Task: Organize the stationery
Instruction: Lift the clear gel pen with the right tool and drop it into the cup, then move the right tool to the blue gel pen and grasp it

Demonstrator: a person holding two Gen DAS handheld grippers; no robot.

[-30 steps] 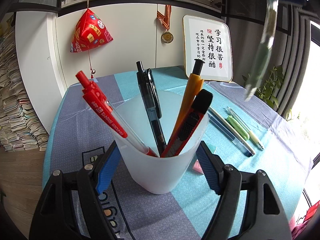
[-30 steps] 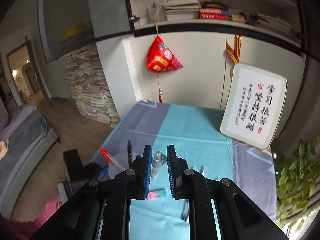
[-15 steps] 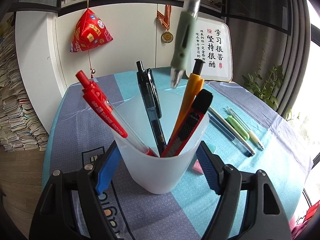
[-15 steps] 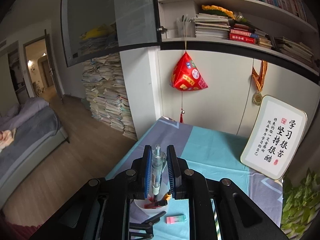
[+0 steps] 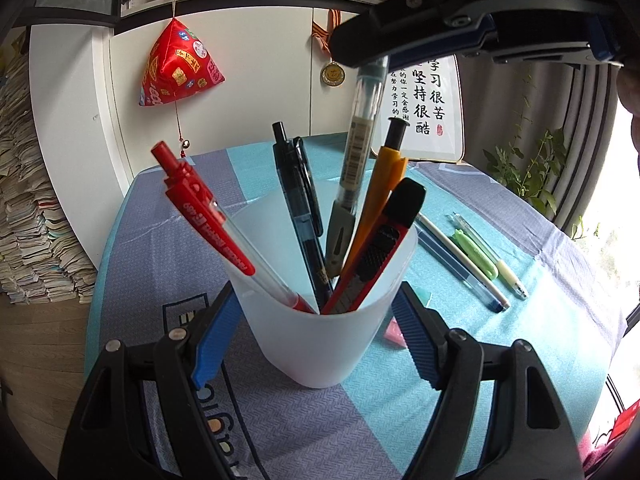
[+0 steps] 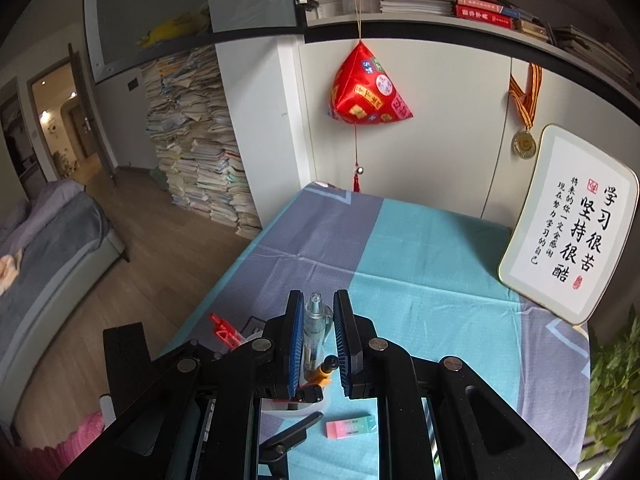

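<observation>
- Pen (image 5: 356,160) now hangs nose-down inside the cup (image 5: 320,344), its grey grip below the rim, between the black pen (image 5: 298,200) and the orange pen (image 5: 378,204); a second ago it was high and off to the right, half a second ago just above the rim.
- Right gripper (image 6: 318,336) has come down over the cup, jaws clenched on the pen's clear upper barrel; in the left view its black body fills the top right corner.
- Left gripper (image 5: 316,320) has not shifted: its blue pads sit against both sides of the cup, grasping it and steadying it on the surface (image 5: 540,320).
- Cup also holds a red pen (image 5: 208,220) and a red-and-black cutter (image 5: 380,248), all leaning outward.
- Meaning for the task: this pen is nearly stowed; what seems left is letting go so it drops and leans with the rest.
- Outstanding: three pens (image 5: 472,264) lie on the surface to the right of the cup, and a pink eraser (image 6: 351,427) lies just beside its base.
- Risk, as a guess: a crowded cup may catch the tip on the cutter.
</observation>
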